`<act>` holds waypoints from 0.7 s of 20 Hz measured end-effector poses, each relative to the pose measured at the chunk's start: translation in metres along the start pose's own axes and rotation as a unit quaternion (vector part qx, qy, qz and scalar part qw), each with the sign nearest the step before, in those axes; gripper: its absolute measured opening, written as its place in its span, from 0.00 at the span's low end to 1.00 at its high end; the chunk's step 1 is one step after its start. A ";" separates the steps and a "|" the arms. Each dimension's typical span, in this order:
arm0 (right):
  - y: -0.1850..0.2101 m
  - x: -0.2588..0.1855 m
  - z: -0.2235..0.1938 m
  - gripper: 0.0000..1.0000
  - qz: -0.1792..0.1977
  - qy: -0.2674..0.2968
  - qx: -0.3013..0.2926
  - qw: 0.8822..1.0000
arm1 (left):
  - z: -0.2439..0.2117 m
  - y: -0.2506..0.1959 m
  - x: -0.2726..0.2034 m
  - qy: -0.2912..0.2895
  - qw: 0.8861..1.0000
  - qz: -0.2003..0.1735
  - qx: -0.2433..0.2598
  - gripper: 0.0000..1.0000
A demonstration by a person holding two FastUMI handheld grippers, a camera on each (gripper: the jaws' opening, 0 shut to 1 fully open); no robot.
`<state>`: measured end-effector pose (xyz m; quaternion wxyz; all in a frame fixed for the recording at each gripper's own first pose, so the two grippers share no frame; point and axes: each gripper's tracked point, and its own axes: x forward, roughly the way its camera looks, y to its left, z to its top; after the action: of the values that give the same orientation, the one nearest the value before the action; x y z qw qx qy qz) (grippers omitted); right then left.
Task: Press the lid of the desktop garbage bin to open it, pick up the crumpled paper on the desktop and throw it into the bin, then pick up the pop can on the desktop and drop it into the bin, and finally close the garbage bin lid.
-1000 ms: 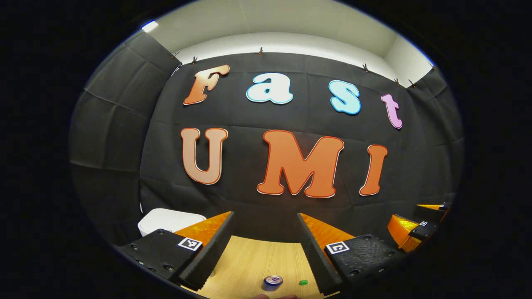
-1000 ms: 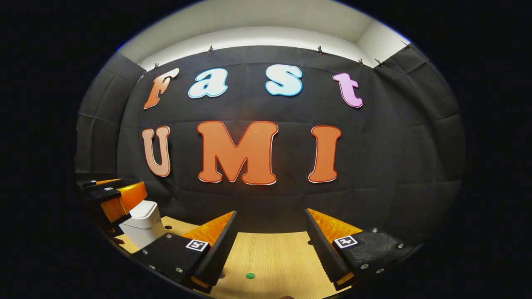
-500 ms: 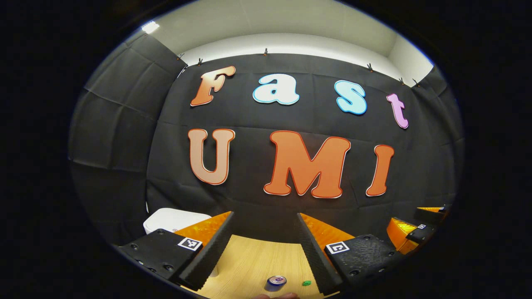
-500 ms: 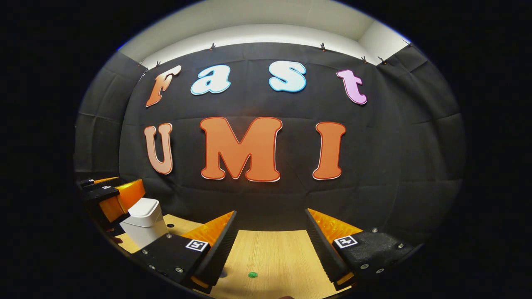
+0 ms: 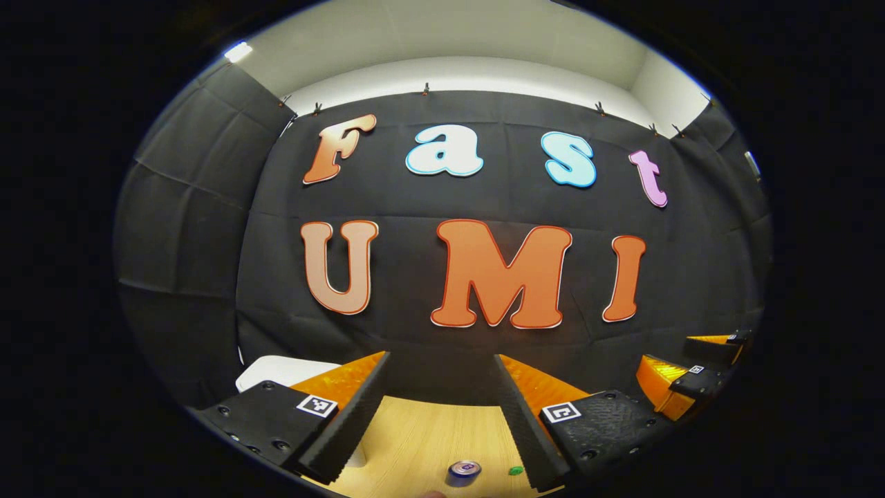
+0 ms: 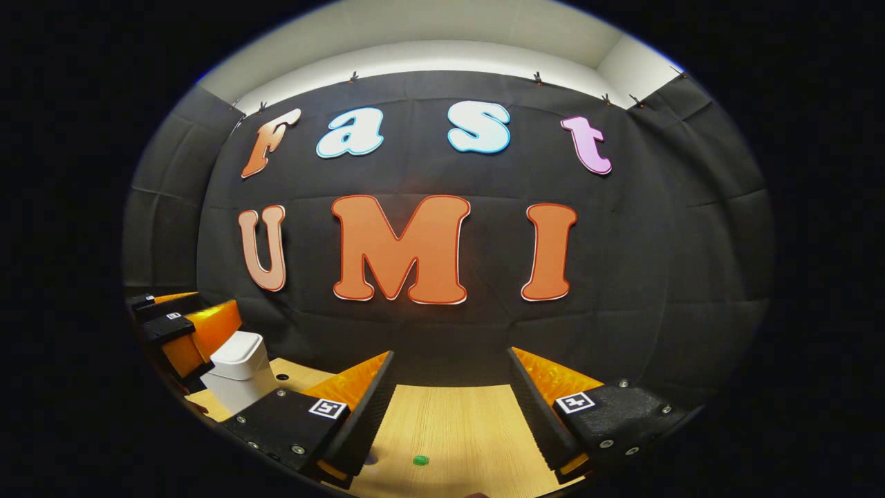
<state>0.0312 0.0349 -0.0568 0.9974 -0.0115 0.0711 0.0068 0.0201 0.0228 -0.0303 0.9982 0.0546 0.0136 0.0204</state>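
The white bin [image 6: 238, 370] stands on the wooden table [image 6: 456, 422] with its lid down, left of my right gripper [image 6: 451, 354]. That gripper is open and holds nothing. In the left gripper view the bin's lid [image 5: 276, 368] peeks from behind my left finger. The pop can [image 5: 463, 473] stands upright on the table, low between the fingers of my left gripper [image 5: 441, 360], which is open and well above it. The left gripper [image 6: 181, 330] also appears beside the bin in the right gripper view, and the right gripper [image 5: 691, 379] hangs at the far right of the left gripper view.
A small green bit [image 5: 515, 471] lies on the table just right of the can; the same green bit [image 6: 420, 460] lies between my right fingers. The black cloth wall closes the table's far edge. A small hole [image 6: 281, 378] marks the tabletop near the bin.
The left gripper swayed slightly right and back, so the bin and can shifted a little in its view. The right gripper barely moved. Both stay open.
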 end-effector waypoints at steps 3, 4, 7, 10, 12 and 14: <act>0.006 0.001 0.001 0.94 0.004 -0.004 -0.002 1.000 | -0.013 0.000 0.003 0.028 1.000 -0.007 -0.010 0.92; 0.008 0.001 0.001 0.94 0.007 -0.003 -0.002 1.000 | -0.012 0.005 0.005 0.027 1.000 -0.001 -0.008 0.92; 0.009 0.001 -0.002 0.94 0.010 0.000 -0.002 1.000 | -0.011 0.014 0.007 0.028 1.000 0.004 0.003 0.88; 0.011 0.002 -0.004 0.93 0.012 0.002 0.001 1.000 | -0.013 0.032 0.013 0.032 0.999 0.019 0.006 0.83; 0.012 0.001 -0.004 0.93 0.012 0.003 0.002 1.000 | -0.008 0.052 0.018 0.028 0.999 0.045 0.014 0.74; 0.013 0.002 -0.007 0.94 0.014 0.005 0.003 1.000 | -0.010 0.067 0.022 0.036 0.997 0.057 0.026 0.65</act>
<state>0.0316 0.0478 -0.0643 0.9969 -0.0076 0.0761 0.0207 0.0394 0.0909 -0.0331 0.9926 0.0805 0.0468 0.0785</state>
